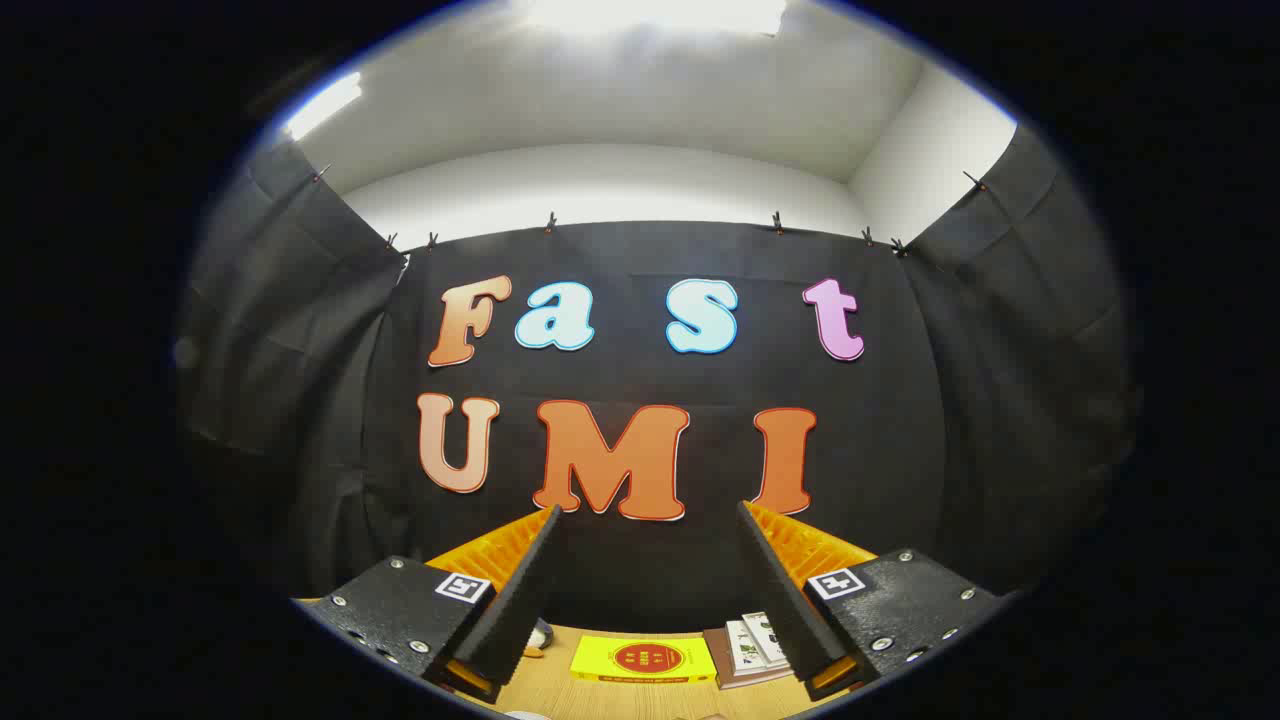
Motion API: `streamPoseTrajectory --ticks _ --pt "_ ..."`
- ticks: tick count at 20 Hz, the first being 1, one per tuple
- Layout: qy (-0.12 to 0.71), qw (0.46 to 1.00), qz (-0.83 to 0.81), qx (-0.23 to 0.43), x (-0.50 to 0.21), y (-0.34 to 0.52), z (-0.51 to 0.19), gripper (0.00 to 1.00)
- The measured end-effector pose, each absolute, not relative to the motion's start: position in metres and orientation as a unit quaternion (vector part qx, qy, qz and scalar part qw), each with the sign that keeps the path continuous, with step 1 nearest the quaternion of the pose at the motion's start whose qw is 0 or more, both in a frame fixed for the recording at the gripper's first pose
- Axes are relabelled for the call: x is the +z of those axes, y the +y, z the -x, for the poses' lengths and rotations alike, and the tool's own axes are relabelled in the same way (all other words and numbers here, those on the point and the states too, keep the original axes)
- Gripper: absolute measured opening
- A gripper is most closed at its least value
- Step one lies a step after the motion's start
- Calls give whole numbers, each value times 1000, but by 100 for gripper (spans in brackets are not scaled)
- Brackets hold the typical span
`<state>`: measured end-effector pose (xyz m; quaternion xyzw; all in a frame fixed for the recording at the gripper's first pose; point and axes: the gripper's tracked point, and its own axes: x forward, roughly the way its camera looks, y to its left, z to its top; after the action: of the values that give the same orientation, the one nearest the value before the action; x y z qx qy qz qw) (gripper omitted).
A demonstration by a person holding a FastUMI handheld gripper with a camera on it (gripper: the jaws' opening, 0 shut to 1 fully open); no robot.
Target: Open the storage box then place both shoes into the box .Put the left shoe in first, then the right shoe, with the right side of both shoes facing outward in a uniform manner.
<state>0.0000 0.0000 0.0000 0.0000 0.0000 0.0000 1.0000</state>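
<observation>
My gripper point(648, 512) is held high and level, pointing at the booth's black back wall. Its two fingers point(520, 590) stand wide apart with nothing between them, so it is open. Low down, just inside the left finger, a small grey and orange shape point(540, 638) lies on the wooden table point(640, 700); it may be part of a shoe, but I cannot tell.
On the table between the fingers lies a flat yellow box point(643, 660) with a red round mark. Beside it, toward the right finger, rests a brown book or stack point(748, 650) with white cards on top. Black curtains close the booth on three sides.
</observation>
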Motion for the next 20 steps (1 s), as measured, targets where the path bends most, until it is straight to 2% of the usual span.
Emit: streamPoseTrajectory --ticks 7,14,20 --pt "6 1000 -4 -20 6 -12 2 99" --pt "19 996 -37 -75 5 -37 3 99" --pt "20 997 -21 -77 2 -38 2 99"
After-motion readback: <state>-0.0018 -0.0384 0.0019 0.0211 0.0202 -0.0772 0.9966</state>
